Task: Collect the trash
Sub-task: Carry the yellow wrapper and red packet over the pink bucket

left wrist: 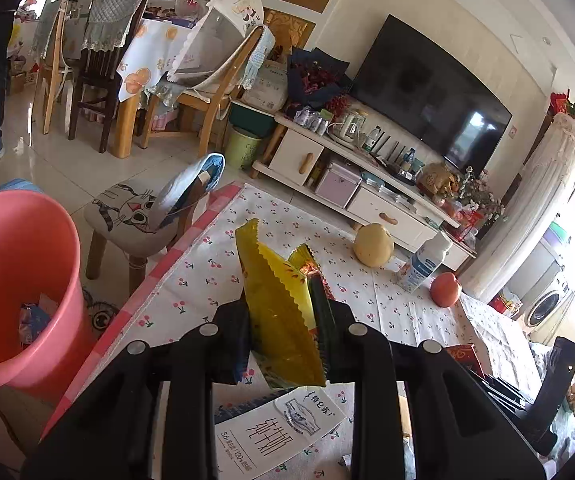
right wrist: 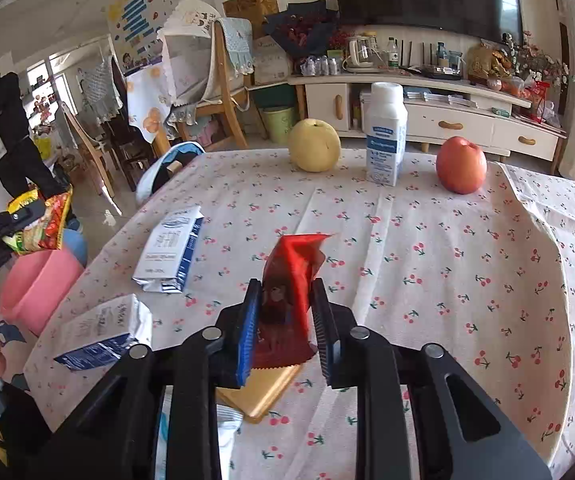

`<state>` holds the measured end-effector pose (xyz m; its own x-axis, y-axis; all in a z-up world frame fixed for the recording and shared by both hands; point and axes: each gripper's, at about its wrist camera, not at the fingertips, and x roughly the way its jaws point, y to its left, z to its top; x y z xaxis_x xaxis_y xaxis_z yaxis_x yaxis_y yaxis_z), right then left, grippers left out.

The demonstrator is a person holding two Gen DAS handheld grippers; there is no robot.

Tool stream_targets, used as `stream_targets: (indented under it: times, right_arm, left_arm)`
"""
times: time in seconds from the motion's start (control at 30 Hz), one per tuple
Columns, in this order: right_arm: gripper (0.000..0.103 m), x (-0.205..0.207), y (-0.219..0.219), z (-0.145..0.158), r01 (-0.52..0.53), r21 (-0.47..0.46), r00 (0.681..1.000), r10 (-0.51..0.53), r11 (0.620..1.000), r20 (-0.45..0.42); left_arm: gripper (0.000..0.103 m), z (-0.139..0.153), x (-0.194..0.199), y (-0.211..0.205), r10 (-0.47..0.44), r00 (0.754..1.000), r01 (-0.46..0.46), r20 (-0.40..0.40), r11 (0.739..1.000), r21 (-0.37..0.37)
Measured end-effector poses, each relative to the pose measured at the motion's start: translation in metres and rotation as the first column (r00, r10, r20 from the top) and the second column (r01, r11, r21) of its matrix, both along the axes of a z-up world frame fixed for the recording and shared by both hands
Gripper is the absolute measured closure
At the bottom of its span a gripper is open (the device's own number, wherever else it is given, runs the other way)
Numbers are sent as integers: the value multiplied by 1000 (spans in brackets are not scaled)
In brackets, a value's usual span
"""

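My left gripper (left wrist: pixel 283 312) is shut on a yellow snack wrapper (left wrist: pixel 275 300) and holds it above the table's left edge. The pink bin (left wrist: pixel 15 264) stands on the floor to its left with some trash inside. In the right wrist view the left gripper (right wrist: pixel 27 220) shows at far left over the pink bin (right wrist: pixel 39 280). My right gripper (right wrist: pixel 287 312) is shut on a red wrapper (right wrist: pixel 291 280) just above the table. A gold wrapper (right wrist: pixel 263 392) lies under it. Two crushed milk cartons (right wrist: pixel 171 252) (right wrist: pixel 103 332) lie on the cloth to the left.
A yellow pear (right wrist: pixel 313 144), a white bottle (right wrist: pixel 385 132) and a red apple (right wrist: pixel 461 164) stand at the table's far edge. A cat-print stool (left wrist: pixel 135 216) stands by the table. A person (right wrist: pixel 3 120) stands at far left. A TV cabinet (right wrist: pixel 427 116) lies behind.
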<state>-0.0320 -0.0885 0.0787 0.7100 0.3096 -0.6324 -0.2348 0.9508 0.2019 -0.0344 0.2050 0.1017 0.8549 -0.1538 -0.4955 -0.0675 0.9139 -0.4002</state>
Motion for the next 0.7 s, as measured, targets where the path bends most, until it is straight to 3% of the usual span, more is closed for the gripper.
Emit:
stream_targets:
  times: [0.27, 0.43, 0.6, 0.7]
  right_arm:
    - [78, -13, 73, 31, -142, 64, 990, 140, 988, 34]
    - [78, -13, 134, 52, -266, 134, 964, 262, 955, 49]
    - [78, -6, 211, 64, -403, 193, 914, 403, 894, 44]
    - [78, -1, 256, 65, -466, 226, 881, 473, 855, 28]
  left_arm:
    - [75, 10, -8, 38, 119, 993, -118, 20, 993, -12]
    - [75, 15, -14, 75, 229, 973, -229, 24, 973, -23]
    - [75, 10, -17, 123, 356, 934, -357, -24, 932, -58]
    - [75, 9, -22, 152, 441, 896, -443, -44, 894, -62]
